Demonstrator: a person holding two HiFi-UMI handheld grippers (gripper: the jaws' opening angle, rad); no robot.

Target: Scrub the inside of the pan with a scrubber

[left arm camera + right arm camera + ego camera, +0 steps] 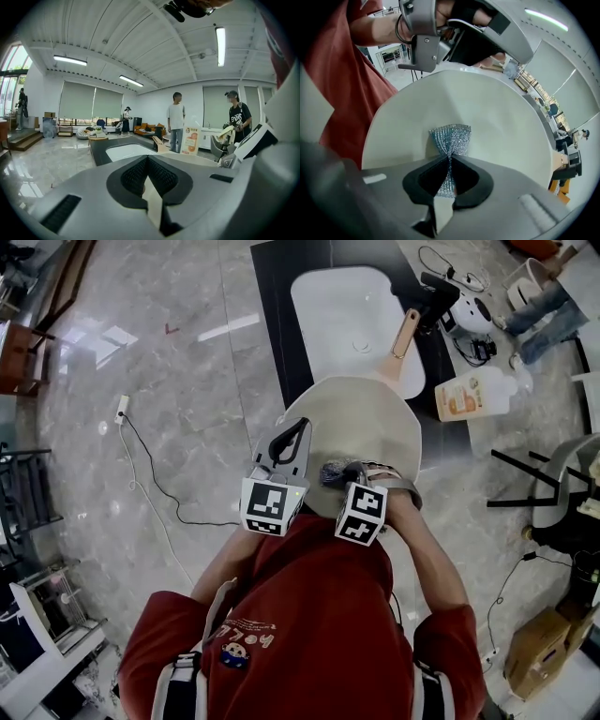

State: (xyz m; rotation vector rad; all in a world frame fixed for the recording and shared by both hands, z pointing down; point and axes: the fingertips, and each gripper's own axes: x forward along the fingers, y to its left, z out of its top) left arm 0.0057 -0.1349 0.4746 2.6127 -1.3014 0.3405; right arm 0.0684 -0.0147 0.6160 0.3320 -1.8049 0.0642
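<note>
Open office hall: marble floor (169,427), sofa (146,127), blinds (77,99).

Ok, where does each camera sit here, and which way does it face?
Head view: on the person's head, facing steeply down at the pan and sink; red shirt, forearms, left tongs and right tongs show.
Left gripper view: on the left tongs, facing level across the room; jaws shut on the pan's rim.
Right gripper view: on the right tongs, facing into the pan; scrubber pinched, red shirt and left tongs visible.
Shared: the pan, in all three.
</note>
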